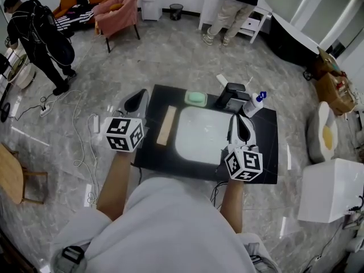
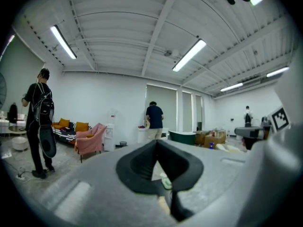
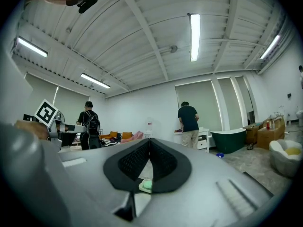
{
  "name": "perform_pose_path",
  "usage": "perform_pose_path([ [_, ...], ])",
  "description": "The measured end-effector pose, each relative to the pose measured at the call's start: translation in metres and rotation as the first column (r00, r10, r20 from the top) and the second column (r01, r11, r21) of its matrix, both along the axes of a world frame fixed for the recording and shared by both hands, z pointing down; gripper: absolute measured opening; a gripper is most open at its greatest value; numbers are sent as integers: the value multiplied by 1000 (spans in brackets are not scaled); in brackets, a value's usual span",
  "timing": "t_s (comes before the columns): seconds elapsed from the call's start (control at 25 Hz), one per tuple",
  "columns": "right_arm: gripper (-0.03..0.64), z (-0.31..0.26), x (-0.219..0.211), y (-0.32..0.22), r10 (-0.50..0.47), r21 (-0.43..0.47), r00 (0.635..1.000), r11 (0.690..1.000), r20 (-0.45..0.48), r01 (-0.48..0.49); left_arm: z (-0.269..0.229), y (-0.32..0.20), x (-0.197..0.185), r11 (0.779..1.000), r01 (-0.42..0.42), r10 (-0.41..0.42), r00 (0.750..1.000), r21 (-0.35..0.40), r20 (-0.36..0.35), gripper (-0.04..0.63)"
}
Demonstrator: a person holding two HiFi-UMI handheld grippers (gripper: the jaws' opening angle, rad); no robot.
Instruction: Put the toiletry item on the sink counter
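A black sink counter holds a white basin. At its back edge lie a green soap bar, a black faucet and a white bottle with a blue cap. A pale wooden block lies left of the basin. My left gripper hovers over the counter's left edge, shut and empty. My right gripper is over the basin's right rim, near the bottle, also shut with nothing in it. The green soap bar shows below its jaws.
A white box and a round white bin stand to the right. A power strip and cable lie on the floor at left, beside a wooden chair. Two people and a pink armchair are farther back.
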State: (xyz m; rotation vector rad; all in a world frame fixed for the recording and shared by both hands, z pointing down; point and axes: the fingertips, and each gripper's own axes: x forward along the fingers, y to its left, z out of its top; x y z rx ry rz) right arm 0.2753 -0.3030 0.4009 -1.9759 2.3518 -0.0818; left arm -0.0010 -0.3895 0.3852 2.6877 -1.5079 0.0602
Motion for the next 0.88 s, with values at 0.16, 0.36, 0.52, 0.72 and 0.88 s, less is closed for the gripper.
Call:
perform_pose_path([
  [0.16, 3, -5, 0, 2, -2, 14, 1000, 1000, -14, 3, -7, 1, 3, 999, -13, 13, 1000, 30, 4, -2],
  [0.36, 3, -10, 6, 5, 6, 20, 1000, 1000, -22, -6, -11, 4, 8, 999, -26, 26, 1000, 40, 1, -3],
  [0.52, 3, -10, 10, 7, 14, 22, 999, 1000, -34, -13, -12, 5, 10, 998, -31, 31, 1000, 49, 1, -2],
  [0.72, 3, -12, 12, 6, 18, 26, 999, 1000, -39, -17, -13, 4, 11, 998, -33, 33, 999, 50, 2, -3],
  [0.88, 3, -13, 12, 7, 17, 30, 999, 999, -39, -16, -13, 6, 10, 998, -28, 28, 1000, 50, 3, -3],
])
